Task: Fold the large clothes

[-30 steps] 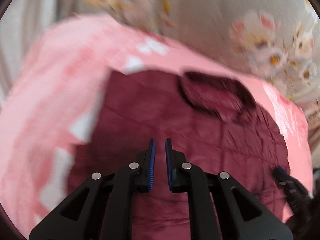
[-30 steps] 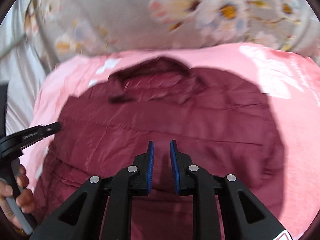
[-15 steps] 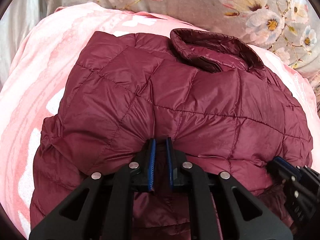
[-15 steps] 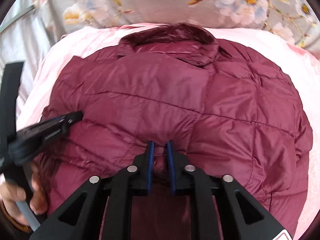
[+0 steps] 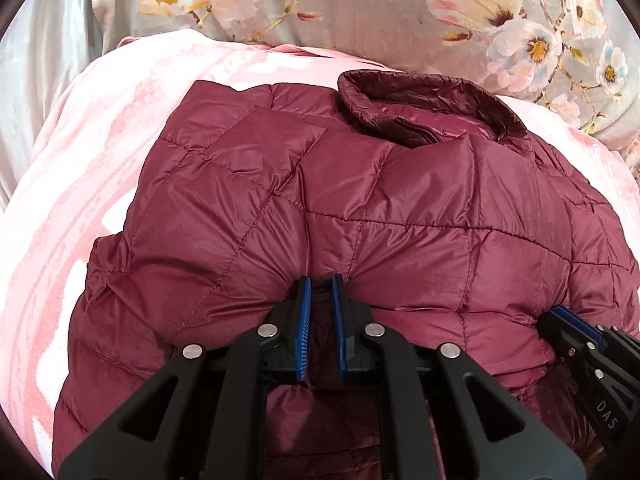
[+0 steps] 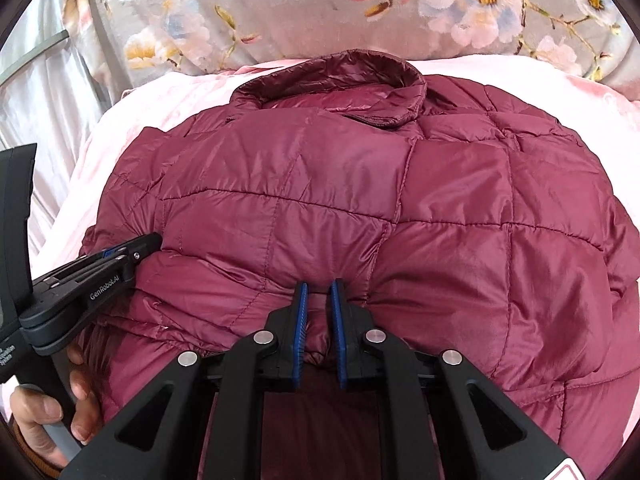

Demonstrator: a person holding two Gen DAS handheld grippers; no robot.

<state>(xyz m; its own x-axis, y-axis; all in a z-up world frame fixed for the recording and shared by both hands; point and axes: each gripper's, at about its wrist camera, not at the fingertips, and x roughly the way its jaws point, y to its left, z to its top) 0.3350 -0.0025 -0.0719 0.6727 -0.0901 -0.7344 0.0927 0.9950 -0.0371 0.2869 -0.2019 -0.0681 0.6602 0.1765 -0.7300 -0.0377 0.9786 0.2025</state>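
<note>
A maroon quilted puffer jacket point(image 5: 360, 200) lies on a pink blanket point(image 5: 100, 140), its collar point(image 5: 420, 100) at the far end. My left gripper point(image 5: 319, 284) is shut on the jacket's near edge, with fabric bunched between the blue pads. My right gripper point(image 6: 319, 286) is shut on the same near edge further right. The jacket point(image 6: 360, 208) fills the right wrist view too, collar point(image 6: 332, 76) at the far end. The right gripper shows at the lower right of the left wrist view point(image 5: 576, 332); the left gripper shows at the left of the right wrist view point(image 6: 132, 252).
A grey floral fabric point(image 5: 360, 4) rises behind the pink blanket point(image 6: 160, 92). Pale satin cloth point(image 6: 52, 92) lies at the far left. The person's hand point(image 6: 44, 412) holds the left gripper's handle at the lower left of the right wrist view.
A second ago both grippers hovered slightly open above the jacket. They dropped to its near edge and closed on it; since half a second ago the folded edge has barely shifted.
</note>
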